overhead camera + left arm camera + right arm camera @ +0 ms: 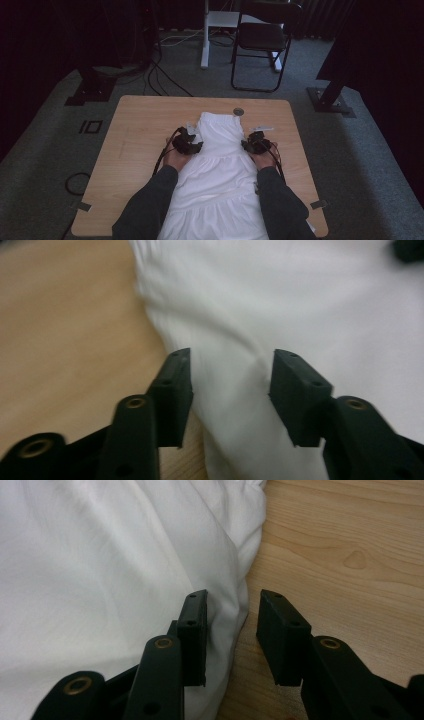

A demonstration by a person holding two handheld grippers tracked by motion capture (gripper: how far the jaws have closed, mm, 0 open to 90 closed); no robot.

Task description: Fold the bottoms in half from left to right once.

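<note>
A white tiered garment [216, 165] lies flat along the middle of the wooden table [140, 130], its narrow end toward the far edge. My left gripper [196, 145] sits at the garment's left edge. In the left gripper view my left gripper [231, 390] has its jaws apart with a fold of the white cloth [280, 300] lying between them, not pinched. My right gripper [247, 145] is at the garment's right edge. In the right gripper view my right gripper [231, 630] stands open astride the hem [235, 580], one jaw over cloth, the other over bare wood [350, 560].
A small round metal disc [238, 111] sits near the table's far edge beside the garment's top. Beyond the table stand a black folding chair [262, 37], a white desk leg [205, 45] and two black stand bases [90, 90] [330, 97]; cables [165, 80] trail on the carpet.
</note>
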